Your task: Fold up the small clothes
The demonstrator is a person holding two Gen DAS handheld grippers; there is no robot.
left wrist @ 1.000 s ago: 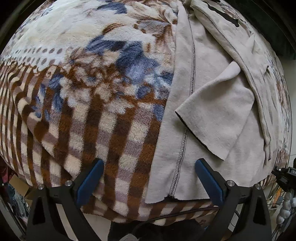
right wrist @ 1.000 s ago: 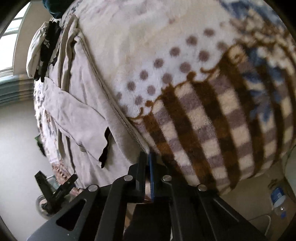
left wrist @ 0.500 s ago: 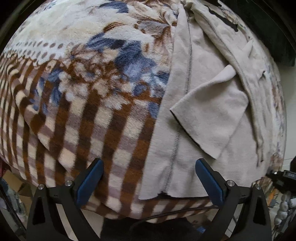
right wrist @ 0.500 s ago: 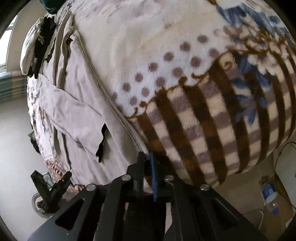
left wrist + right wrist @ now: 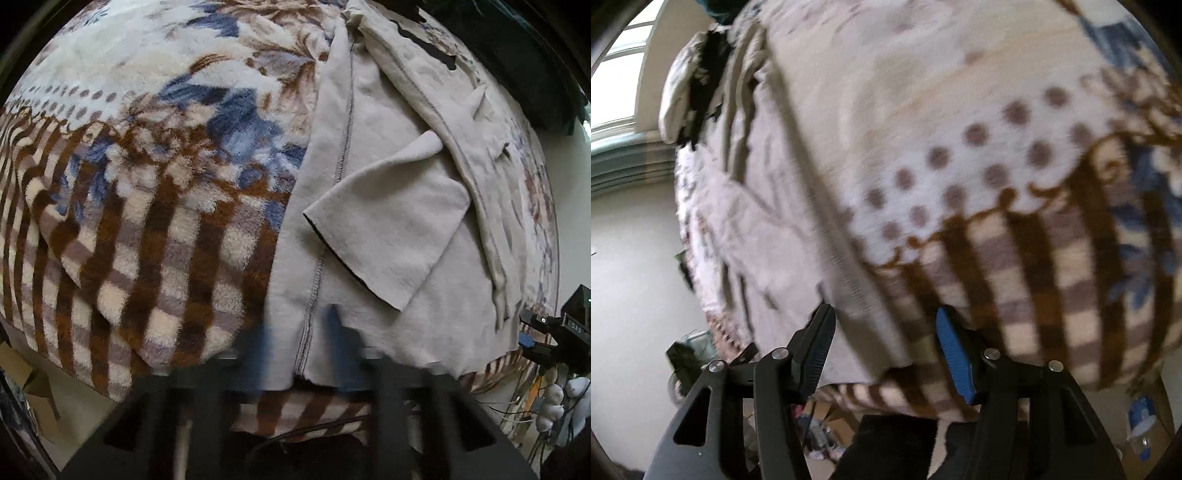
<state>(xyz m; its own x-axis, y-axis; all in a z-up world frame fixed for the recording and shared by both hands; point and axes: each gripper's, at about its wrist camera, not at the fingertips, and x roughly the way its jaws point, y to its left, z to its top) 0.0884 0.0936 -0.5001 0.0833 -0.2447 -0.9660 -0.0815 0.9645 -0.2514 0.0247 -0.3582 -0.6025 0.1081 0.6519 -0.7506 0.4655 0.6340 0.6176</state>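
Observation:
A beige fleece garment (image 5: 388, 206) lies spread on a plush patterned blanket (image 5: 147, 221), with a loose flap folded over its middle. My left gripper (image 5: 301, 343) is at the garment's near hem, beside the stitched seam. Its fingers are motion-blurred and stand one on each side of the hem, with a narrow gap showing between them. In the right wrist view the same garment (image 5: 768, 236) runs along the left of the blanket (image 5: 997, 147). My right gripper (image 5: 884, 343) is open, with the garment's near edge and the blanket rim between its fingers.
The blanket drops away at its near edge. Below it are a cardboard box (image 5: 22, 387) and a water bottle (image 5: 1141, 424) on the floor. A black device (image 5: 554, 332) sticks out at the garment's right edge. Dark cloth (image 5: 517, 55) lies beyond the garment. A window (image 5: 613, 92) is at the far left.
The left gripper's fingers have drawn in from wide open to a narrow gap over the hem. The right gripper, shut before, has opened and shifted, blurring its view.

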